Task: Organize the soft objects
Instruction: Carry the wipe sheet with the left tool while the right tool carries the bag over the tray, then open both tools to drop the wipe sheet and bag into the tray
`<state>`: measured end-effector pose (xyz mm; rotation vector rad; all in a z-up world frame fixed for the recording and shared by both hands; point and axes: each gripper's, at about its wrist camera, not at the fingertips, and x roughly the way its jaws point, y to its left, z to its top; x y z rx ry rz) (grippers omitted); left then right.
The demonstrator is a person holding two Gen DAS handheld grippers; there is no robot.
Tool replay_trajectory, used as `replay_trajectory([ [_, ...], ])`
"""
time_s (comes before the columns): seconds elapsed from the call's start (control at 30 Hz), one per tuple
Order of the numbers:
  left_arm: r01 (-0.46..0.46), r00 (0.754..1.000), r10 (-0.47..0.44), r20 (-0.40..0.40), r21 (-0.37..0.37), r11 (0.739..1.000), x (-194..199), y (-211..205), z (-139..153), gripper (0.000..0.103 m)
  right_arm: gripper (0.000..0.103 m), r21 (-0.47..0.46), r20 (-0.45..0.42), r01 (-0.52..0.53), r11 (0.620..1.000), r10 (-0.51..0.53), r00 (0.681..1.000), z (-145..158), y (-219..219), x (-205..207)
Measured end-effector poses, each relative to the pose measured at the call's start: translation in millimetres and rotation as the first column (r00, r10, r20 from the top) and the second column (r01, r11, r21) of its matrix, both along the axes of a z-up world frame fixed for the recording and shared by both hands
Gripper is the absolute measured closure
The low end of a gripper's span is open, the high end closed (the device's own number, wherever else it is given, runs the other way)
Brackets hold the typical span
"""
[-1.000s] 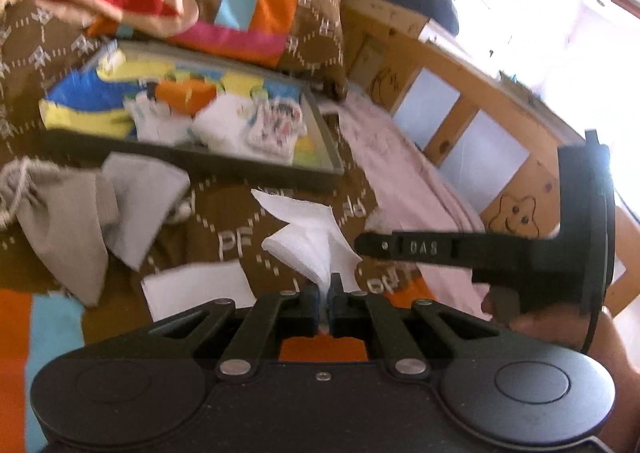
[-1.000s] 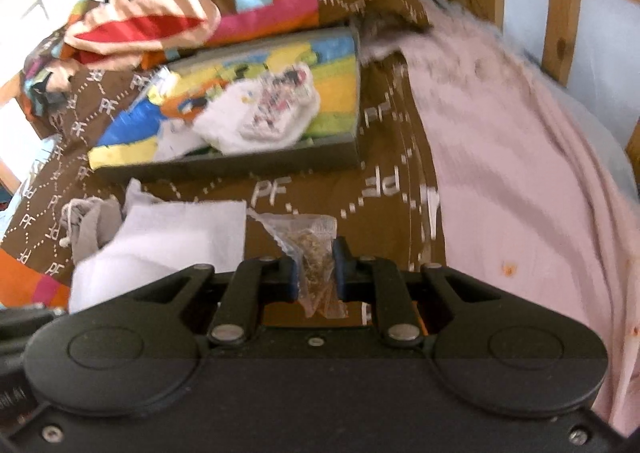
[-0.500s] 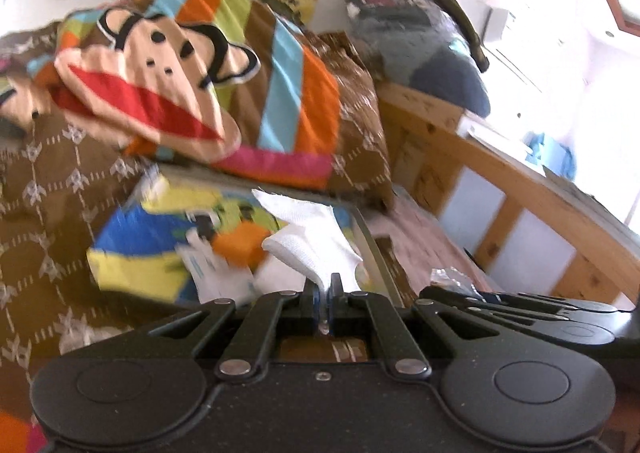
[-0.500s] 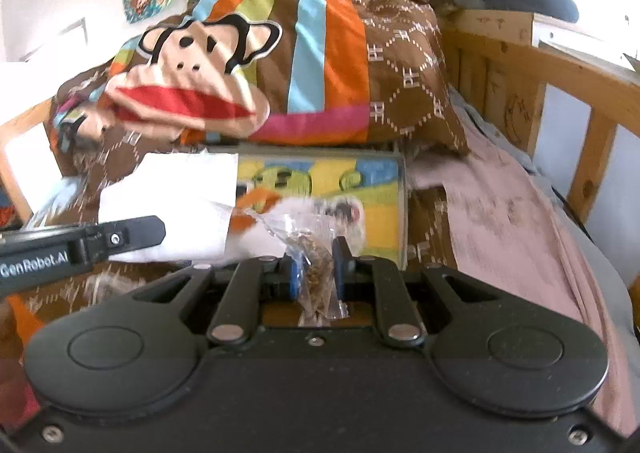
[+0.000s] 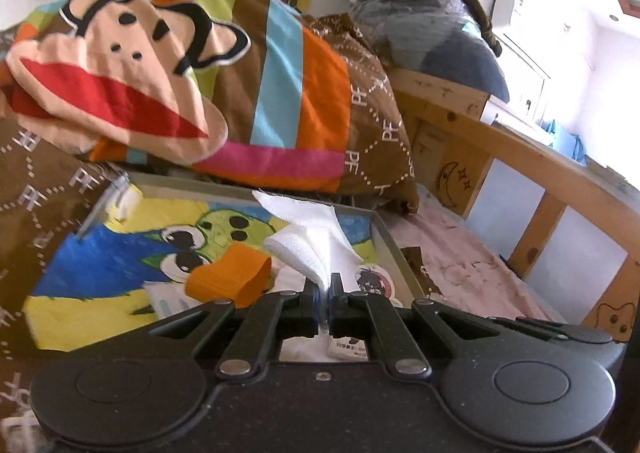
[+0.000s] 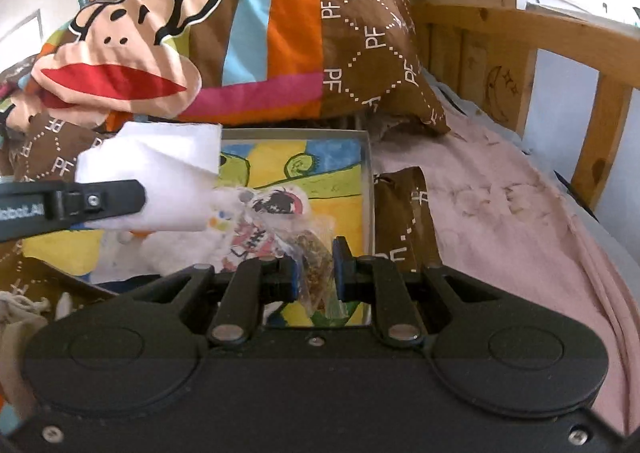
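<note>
Both my tongs now moved from the bedspread to over the tray (image 5: 394, 249). Left tongs (image 5: 325, 285) clenched on white cloth (image 5: 308, 237), right tongs (image 6: 314, 269) on clear packet (image 6: 316, 273); drop-off's next, I reckon.

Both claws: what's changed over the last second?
Both claws carried their loads forward from the brown bedspread to above the picture-lined tray. Unchanged: left claw shut on the white cloth, right claw shut on the clear packet.
</note>
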<state>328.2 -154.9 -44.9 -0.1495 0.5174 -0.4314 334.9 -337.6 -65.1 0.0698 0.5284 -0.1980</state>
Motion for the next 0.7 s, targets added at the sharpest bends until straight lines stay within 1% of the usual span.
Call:
replay_trajectory([
  [0.03,0.002,1.000,-0.002,-0.002,0.002,1.000,4,-3,-4,0.100,0.093,0.000,0.021,-0.015,1.000,0.015,1.000,-2,2,4],
  [0.07,0.004,1.000,-0.004,-0.003,0.008,1.000,7,-6,-7,0.100,0.093,-0.010,0.020,-0.018,1.000,0.019,1.000,-4,2,8],
  [0.1,0.007,1.000,-0.006,-0.005,0.013,1.000,11,-8,-11,0.100,0.093,-0.009,0.019,-0.020,1.000,0.020,1.000,-5,4,2],
  [0.27,0.011,0.999,-0.010,-0.034,0.034,0.999,27,-16,-25,0.100,0.093,-0.003,-0.020,-0.011,1.000,0.011,1.000,-20,3,4],
  [0.37,0.005,0.998,-0.002,-0.060,0.052,0.999,34,-17,-34,0.100,0.093,0.017,-0.038,-0.001,1.000,0.001,0.999,-25,-1,5],
  [0.5,-0.011,0.996,0.016,-0.087,0.060,0.998,38,-17,-40,0.099,0.092,0.020,-0.051,0.000,1.000,0.001,0.999,-32,-4,7],
  [0.6,-0.026,0.996,0.032,-0.088,0.069,0.997,37,-16,-37,0.094,0.090,0.017,-0.044,0.000,1.000,0.001,0.999,-32,-4,7],
  [0.67,-0.031,0.996,0.037,-0.086,0.068,0.997,35,-15,-33,0.086,0.090,0.019,-0.042,0.001,1.000,0.000,0.999,-33,-5,7],
  [0.7,-0.034,0.996,0.040,-0.085,0.068,0.997,35,-15,-31,0.086,0.089,0.023,-0.040,0.001,1.000,0.000,0.999,-33,-6,7],
])
